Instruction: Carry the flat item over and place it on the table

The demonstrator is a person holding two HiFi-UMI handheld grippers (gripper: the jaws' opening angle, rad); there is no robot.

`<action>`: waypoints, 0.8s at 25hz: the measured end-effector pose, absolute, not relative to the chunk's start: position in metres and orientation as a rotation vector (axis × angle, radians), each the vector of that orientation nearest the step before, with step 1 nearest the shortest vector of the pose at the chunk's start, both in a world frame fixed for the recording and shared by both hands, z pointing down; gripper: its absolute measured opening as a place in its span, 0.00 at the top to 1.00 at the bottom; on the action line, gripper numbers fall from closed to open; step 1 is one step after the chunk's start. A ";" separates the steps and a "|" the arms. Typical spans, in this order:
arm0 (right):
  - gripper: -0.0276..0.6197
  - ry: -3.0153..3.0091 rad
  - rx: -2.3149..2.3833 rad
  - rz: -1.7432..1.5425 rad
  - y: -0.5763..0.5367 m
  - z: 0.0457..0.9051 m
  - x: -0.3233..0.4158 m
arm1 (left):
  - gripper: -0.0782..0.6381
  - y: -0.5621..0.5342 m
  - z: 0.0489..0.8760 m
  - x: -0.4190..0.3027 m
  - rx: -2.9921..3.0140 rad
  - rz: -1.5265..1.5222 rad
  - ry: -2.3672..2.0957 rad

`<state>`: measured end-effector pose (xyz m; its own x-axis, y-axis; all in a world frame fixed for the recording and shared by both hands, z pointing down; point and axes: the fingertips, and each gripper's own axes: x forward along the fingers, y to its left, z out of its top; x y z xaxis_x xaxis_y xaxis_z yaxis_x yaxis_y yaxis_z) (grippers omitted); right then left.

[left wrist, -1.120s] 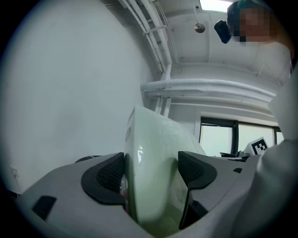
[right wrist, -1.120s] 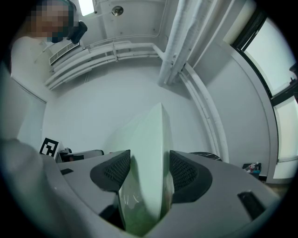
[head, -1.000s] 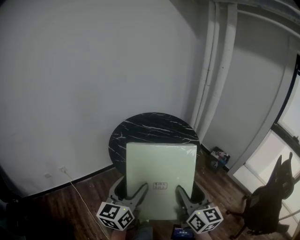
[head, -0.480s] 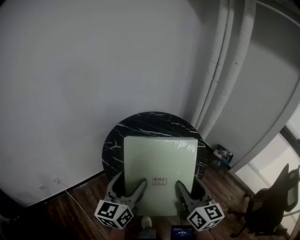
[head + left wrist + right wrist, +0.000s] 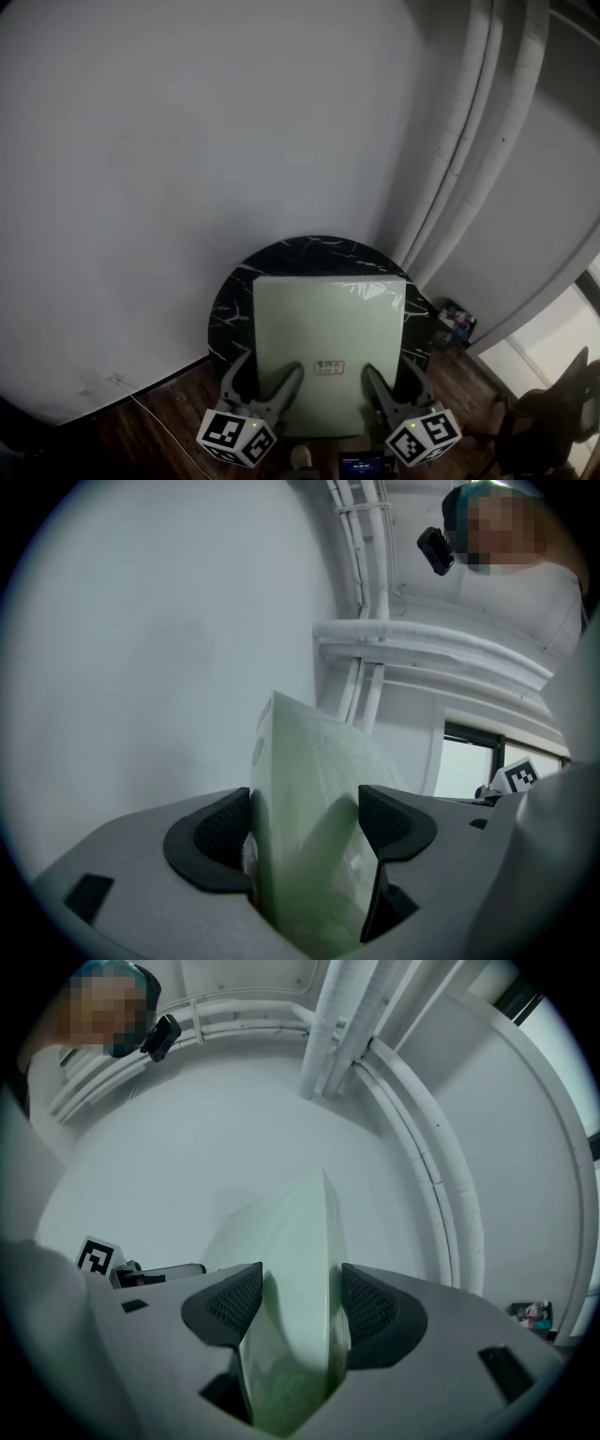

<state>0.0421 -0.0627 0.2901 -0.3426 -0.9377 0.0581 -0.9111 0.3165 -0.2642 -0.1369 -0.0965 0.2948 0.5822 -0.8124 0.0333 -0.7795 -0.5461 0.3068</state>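
Panel [image 5: 328,323] advanced over table [image 5: 230,300], lengthwise (pointing ahead)

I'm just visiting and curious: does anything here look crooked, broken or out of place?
Nothing stands out. The left hand-held gripper and right hand-held gripper clamp the near edge of the intact pale green panel, held squarely over the round black table.

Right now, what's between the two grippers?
The near edge of the green panel, with a small label on it. The left gripper and right gripper both clamp that edge; the head view shows it.
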 end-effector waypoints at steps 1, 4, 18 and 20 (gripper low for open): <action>0.59 2.458 -1.741 -0.380 -0.069 0.291 0.042 | 0.38 -0.103 0.296 -0.137 2.528 -0.162 -1.299; 0.59 2.442 -1.769 -0.390 -0.078 0.293 0.045 | 0.38 -0.118 0.297 -0.133 2.536 -0.145 -1.268; 0.59 2.508 -1.683 -0.467 -0.102 0.312 0.074 | 0.38 -0.130 0.312 -0.109 2.461 -0.114 -1.361; 0.59 2.520 -1.666 -0.467 -0.109 0.312 0.077 | 0.38 -0.133 0.313 -0.106 2.443 -0.120 -1.377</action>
<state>0.0773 -0.1088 0.3123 -0.4035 -0.9099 0.0965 -0.8840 0.3605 -0.2975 -0.1062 -0.1333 0.3132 0.5284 -0.8443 0.0889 -0.8162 -0.4763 0.3269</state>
